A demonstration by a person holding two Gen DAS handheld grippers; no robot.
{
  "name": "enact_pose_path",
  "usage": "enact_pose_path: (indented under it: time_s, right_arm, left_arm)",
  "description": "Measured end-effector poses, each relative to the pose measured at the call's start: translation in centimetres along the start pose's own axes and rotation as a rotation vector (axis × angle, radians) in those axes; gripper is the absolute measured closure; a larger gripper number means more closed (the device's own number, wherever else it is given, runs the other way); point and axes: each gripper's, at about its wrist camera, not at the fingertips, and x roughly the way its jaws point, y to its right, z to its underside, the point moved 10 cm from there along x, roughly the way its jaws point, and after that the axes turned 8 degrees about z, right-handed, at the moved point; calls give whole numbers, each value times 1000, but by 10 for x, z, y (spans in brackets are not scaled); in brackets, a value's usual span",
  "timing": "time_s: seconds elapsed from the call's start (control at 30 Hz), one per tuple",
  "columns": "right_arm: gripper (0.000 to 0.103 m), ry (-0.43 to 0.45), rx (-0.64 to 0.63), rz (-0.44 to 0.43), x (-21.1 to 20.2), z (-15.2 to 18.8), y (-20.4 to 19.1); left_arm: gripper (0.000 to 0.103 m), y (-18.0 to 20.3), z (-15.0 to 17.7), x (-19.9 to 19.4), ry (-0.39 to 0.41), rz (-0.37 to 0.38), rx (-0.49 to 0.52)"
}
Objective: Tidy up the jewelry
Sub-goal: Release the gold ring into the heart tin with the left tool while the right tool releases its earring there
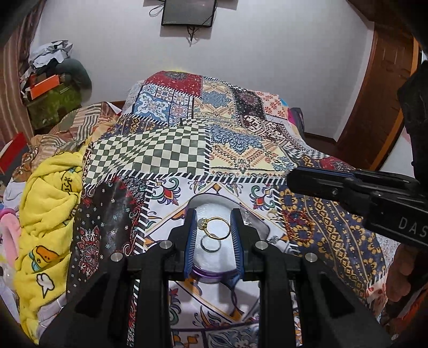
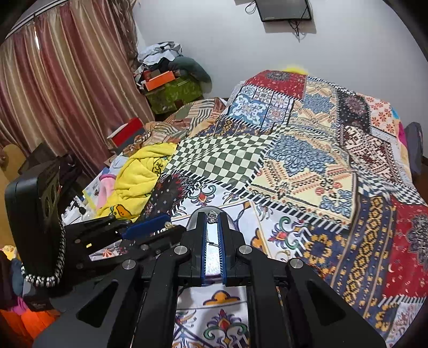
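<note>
Gold ring [image 1: 217, 227], silver ring [image 1: 210, 244] in white dish [image 1: 214, 211]; my left gripper [image 1: 214, 226] parted around them; right gripper [image 2: 212, 217] pinching jewelled ring [image 2: 212, 216].

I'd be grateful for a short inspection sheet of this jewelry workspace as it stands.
Surface: patchwork quilt over a bed.
Job's things: pale round dish holding a gold ring and a silver ring; a small ornate ring at the right gripper's tips.
Clutter: yellow towel, orange box, red box.
Grippers: left gripper open over the dish; right gripper shut on the ornate ring.
Cables: leads dangling from the wall screen.
Surroundings: striped curtain, wooden door.
</note>
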Motion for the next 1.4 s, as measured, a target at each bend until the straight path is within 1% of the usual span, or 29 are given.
enact_pose_path:
  time_s: [0.17, 0.37, 0.43, 0.57, 0.7, 0.8, 0.93, 1.0, 1.1, 1.2, 1.4]
  right_arm:
    - [96, -41, -15, -15, 21, 4, -4]
    - [96, -77, -19, -26, 36, 8, -3]
    - [96, -87, -19, -28, 39, 10, -4]
    - [96, -102, -18, -30, 45, 12, -3]
    - [96, -120, -19, -40, 50, 13, -3]
    - [96, -126, -19, -55, 48, 14, -6]
    - [95, -122, -31, -39, 45, 13, -5]
    - [91, -121, -27, -40, 42, 13, -5]
    - [89, -112, -22, -35, 35, 11, -2]
    - [89, -88, -12, -21, 24, 8, 2]
    - [89, -43, 12, 45, -6, 4, 24]
  left_arm:
    - [79, -2, 4, 14, -23, 24, -6]
    - [79, 1, 10, 28, -48, 24, 29]
    - [79, -2, 11, 32, -52, 24, 20]
    - [79, -6, 11, 34, -54, 49, -4]
    - [79, -5, 11, 35, -55, 51, 1]
    - [79, -6, 13, 36, -61, 53, -5]
    - [79, -6, 16, 38, -76, 55, -14]
    - [79, -6, 17, 38, -80, 55, -19]
    - [79, -6, 16, 37, -83, 57, -29]
    - [79, -6, 15, 32, -86, 51, -32]
    - [79, -5, 10, 14, -61, 25, -23]
